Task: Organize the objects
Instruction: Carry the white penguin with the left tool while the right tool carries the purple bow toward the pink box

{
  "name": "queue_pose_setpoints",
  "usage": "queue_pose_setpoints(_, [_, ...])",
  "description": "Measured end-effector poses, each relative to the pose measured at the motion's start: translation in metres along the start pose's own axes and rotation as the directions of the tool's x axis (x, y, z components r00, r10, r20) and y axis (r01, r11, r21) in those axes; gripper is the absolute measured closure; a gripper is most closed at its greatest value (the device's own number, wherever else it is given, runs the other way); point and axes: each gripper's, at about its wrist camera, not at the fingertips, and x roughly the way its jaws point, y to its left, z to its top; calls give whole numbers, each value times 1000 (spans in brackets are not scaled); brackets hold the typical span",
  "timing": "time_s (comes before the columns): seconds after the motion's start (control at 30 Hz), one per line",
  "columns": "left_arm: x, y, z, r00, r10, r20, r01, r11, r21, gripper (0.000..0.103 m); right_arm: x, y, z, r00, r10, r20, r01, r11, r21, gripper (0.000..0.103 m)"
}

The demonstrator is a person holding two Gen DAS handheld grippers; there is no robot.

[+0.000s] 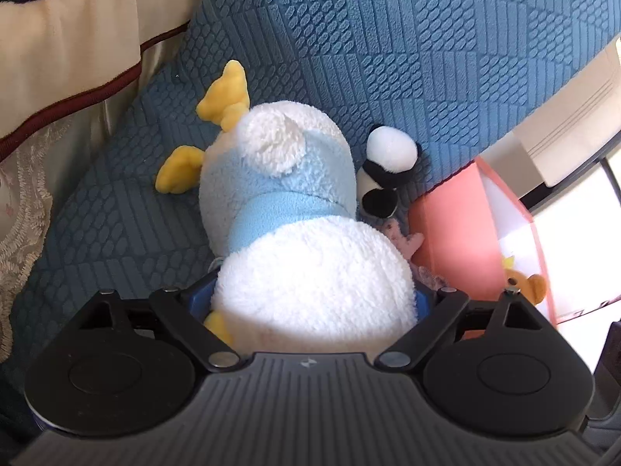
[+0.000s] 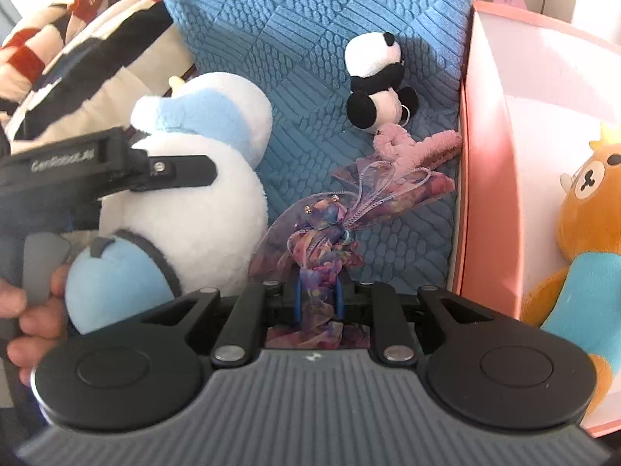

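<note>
Left wrist view: the left claw (image 1: 316, 306) is seen clamped on the white head of a plush duck (image 1: 287, 202), blue pads pressed into the fur on both sides at the lower centre of the frame. The duck is laid on a blue textured cover (image 1: 388, 46), its pale blue jacket and white tail turned up, yellow feet pointing to the upper left. A small panda plush (image 1: 384, 171) is found just right of the duck, resting on the same cover. A pink box (image 1: 454, 233) is placed at the right of the frame, its wall near the panda; an orange bear plush (image 1: 528, 287) is partly visible inside it. Cream curtain fabric (image 1: 77, 70) is noted at the upper left. Right wrist view: the right claw (image 2: 318, 299) is pressed together on a purple floral ribbon bow (image 2: 330, 217), the fabric pinched between the blue pads at the lower centre. A pink fuzzy piece (image 2: 419, 143) is seen above the bow, touching the box wall; whether it is attached to the panda cannot be told. The duck and the left device gripping it are seen at the left of the frame, with a hand (image 2: 31, 310) at the lower left edge. A striped cloth (image 2: 77, 39) is noted in the upper left corner.
</note>
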Motion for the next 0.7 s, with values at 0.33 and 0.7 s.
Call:
queue_pose_setpoints(0.33, [-14, -10, -4, 999, -10, 51, 9, 1000, 21, 11, -23, -3, 11, 999, 45, 0, -45, 999, 10, 83])
queue_pose_setpoints(0.7, [-38, -42, -24, 996, 1, 84, -6, 998, 65, 11, -49, -12, 9, 994, 106, 10, -107, 993, 46, 83])
